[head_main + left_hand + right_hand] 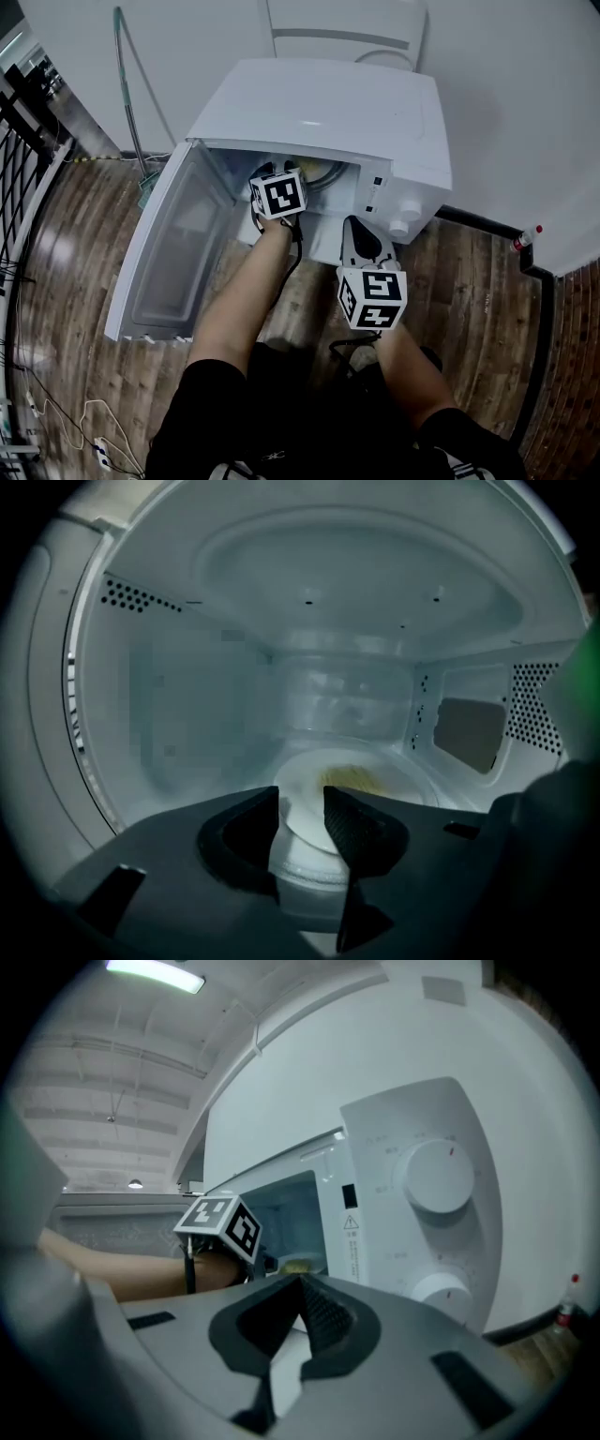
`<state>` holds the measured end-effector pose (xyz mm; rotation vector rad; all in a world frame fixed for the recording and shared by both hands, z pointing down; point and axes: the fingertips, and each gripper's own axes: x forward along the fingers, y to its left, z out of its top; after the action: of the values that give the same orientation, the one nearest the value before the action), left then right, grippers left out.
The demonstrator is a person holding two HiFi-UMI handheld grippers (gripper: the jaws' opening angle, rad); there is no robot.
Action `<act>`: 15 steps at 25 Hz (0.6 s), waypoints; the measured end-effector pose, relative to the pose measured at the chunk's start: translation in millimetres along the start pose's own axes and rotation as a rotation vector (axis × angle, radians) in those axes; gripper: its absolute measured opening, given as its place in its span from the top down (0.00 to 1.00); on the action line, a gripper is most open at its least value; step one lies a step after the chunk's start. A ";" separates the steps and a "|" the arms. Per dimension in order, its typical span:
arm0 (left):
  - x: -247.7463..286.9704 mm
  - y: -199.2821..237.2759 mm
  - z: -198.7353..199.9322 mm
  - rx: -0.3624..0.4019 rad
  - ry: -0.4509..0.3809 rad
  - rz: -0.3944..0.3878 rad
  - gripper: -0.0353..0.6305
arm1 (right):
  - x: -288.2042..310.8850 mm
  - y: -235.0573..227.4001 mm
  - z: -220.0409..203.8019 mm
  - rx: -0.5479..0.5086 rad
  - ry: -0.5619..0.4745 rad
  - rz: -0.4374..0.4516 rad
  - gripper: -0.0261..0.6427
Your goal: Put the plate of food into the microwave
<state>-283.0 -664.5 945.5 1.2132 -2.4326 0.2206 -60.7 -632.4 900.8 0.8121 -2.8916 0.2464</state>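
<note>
The microwave point(319, 112) stands on a wooden floor point(84, 244) against a white wall, with its door point(173, 248) swung wide to the left in the head view; the left gripper point(302, 803) reaches into the cavity, and only its marker cube shows at the opening from above. Inside, the plate point(394, 785) lies flat on the glass tray point(309, 883) near the middle of the cavity, with a small heap of yellowish food point(349, 778) on it. The left gripper's jaws stand apart; the near rim of the plate sits in the gap between them, and the pads do not press on it. The right gripper point(302, 1288) is held outside, just in front of the control panel and below its two round knobs point(438, 1176); its jaws are closed, tip against tip, with nothing between them. The person's left forearm point(244, 300) stretches from the bottom of the head view to the opening.
</note>
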 end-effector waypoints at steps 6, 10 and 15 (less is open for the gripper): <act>-12.2 7.2 8.5 0.039 -0.073 0.041 0.90 | 2.1 -0.9 1.0 0.021 0.000 0.007 0.95; -38.8 -2.2 23.4 0.043 -0.175 -0.072 0.95 | 1.9 4.6 4.5 0.033 -0.018 0.039 0.95; -104.1 -16.7 12.0 0.023 -0.271 -0.234 0.95 | 2.3 15.7 10.4 0.056 -0.055 0.079 0.95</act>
<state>-217.4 -602.8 889.5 1.6148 -2.4843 0.0154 -71.7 -622.3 889.1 0.7252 -2.9840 0.3188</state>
